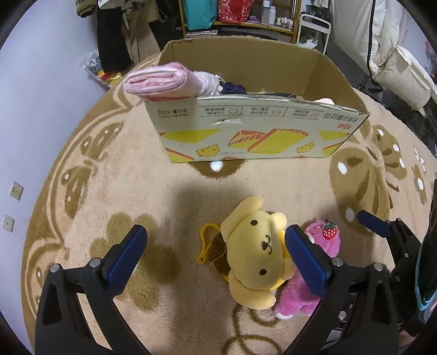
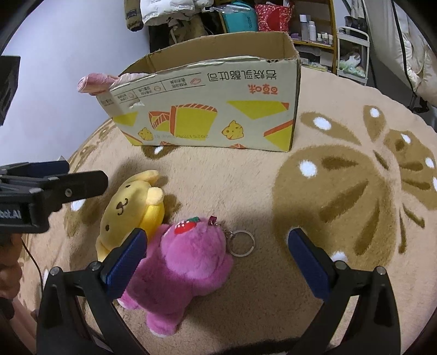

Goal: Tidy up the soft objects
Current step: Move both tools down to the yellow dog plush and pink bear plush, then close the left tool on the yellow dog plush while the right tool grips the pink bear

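Observation:
A yellow dog plush (image 1: 258, 251) lies on the rug beside a pink bear plush (image 1: 306, 289) with a strawberry charm. My left gripper (image 1: 215, 256) is open above the rug, and the yellow plush lies between its fingers toward the right one. In the right wrist view my right gripper (image 2: 218, 262) is open, with the pink bear (image 2: 185, 265) between its fingers toward the left one; the yellow plush (image 2: 131, 207) lies to the left. An open cardboard box (image 1: 245, 131) stands beyond, holding a folded pink cloth (image 1: 161, 82) that overhangs its left corner.
A round beige rug with brown patterns (image 1: 164, 191) covers the floor. The bear's key ring (image 2: 241, 243) lies on the rug. The left gripper's finger (image 2: 68, 188) shows at the left of the right wrist view. Shelves (image 1: 240, 16) and hanging clothes stand behind the box.

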The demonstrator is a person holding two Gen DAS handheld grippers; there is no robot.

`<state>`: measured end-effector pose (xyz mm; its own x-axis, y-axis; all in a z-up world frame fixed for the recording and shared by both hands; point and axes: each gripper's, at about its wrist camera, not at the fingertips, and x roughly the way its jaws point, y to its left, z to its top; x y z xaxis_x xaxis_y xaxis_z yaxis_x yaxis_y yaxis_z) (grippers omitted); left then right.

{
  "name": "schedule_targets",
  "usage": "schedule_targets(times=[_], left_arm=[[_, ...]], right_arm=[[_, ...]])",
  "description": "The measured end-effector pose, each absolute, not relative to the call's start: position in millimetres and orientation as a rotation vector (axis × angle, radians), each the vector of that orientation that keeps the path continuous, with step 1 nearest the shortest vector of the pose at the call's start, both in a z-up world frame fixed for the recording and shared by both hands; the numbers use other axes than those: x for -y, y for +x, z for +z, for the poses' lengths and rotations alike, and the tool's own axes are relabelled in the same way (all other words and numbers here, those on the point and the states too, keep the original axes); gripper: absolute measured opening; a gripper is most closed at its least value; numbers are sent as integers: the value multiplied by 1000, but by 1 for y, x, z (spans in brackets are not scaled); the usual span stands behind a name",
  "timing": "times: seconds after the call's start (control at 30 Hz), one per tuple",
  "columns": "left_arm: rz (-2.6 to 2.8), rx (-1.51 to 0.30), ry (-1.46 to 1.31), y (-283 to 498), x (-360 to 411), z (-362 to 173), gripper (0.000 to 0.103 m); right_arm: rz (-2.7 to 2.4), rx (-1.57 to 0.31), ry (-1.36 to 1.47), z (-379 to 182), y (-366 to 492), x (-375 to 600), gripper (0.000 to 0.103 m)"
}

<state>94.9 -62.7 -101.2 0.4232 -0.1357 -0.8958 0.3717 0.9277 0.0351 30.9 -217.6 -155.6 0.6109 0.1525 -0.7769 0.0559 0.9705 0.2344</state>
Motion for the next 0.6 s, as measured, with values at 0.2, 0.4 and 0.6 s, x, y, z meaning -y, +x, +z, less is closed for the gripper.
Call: schedule_targets(times=[0.2, 0.4, 0.6], left_arm=[[-318, -1104, 254, 97, 64, -106, 100], [-336, -1133, 254, 98, 68, -114, 100], [-364, -1171, 253, 96, 73, -125, 100]], right_arm=[[56, -925, 252, -159, 33, 220, 103], [54, -936, 247, -160, 34, 220, 103], [55, -947, 229, -162, 34, 217, 103]])
